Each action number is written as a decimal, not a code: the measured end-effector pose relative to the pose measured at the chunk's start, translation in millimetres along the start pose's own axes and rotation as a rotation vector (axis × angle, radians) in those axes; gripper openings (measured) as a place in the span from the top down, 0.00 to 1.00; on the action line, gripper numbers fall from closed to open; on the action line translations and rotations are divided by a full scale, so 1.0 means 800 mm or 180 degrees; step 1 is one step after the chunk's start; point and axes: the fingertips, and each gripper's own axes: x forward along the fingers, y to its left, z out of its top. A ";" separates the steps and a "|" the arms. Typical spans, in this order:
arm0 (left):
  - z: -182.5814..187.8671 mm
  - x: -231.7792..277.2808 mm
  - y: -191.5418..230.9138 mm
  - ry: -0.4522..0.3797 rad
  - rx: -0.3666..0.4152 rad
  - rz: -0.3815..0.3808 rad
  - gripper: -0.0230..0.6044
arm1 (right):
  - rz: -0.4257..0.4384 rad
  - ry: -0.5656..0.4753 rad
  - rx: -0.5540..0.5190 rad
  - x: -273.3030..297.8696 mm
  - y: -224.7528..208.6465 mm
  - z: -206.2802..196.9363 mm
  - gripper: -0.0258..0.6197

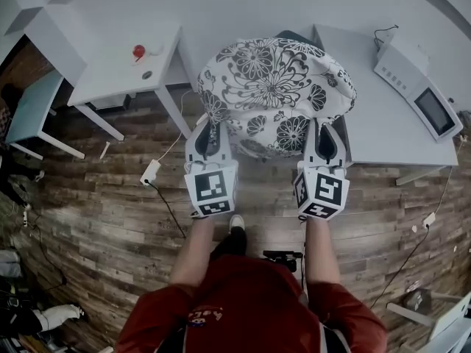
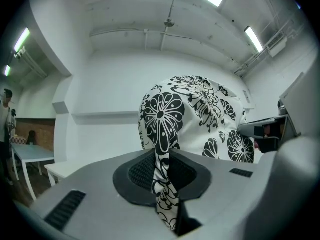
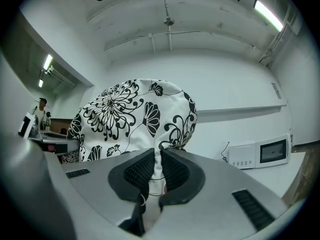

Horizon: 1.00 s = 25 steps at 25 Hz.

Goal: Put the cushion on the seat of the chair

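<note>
A white cushion (image 1: 274,90) with black flower print hangs in the air between both grippers. My left gripper (image 1: 212,140) is shut on its near left edge, and my right gripper (image 1: 326,142) is shut on its near right edge. In the left gripper view the cushion (image 2: 192,119) fabric is pinched between the dark pads. In the right gripper view the cushion (image 3: 132,119) rises above the closed jaws. A dark chair (image 1: 294,37) is almost wholly hidden behind the cushion; only a sliver of its top shows.
A white table (image 1: 383,116) with a microwave (image 1: 419,87) stands at the right. Another white table (image 1: 125,65) at the left carries a small red object (image 1: 138,51). A power adapter (image 1: 150,172) with cables lies on the wooden floor.
</note>
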 end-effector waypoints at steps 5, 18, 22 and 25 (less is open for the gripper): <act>-0.001 0.002 0.004 -0.0049 -0.0022 -0.0043 0.88 | -0.0051 0.0006 -0.0041 -0.001 0.004 -0.002 0.89; -0.012 0.021 -0.002 -0.0190 -0.0078 -0.0293 0.88 | -0.0315 -0.0119 -0.0126 -0.009 -0.001 -0.008 0.89; -0.005 0.015 0.003 -0.0139 -0.0024 -0.0253 0.88 | -0.0273 -0.0080 -0.0061 -0.008 0.004 -0.008 0.89; -0.001 0.003 0.004 -0.0032 -0.0039 -0.0109 0.88 | -0.0125 0.0009 -0.0043 -0.006 0.005 -0.003 0.89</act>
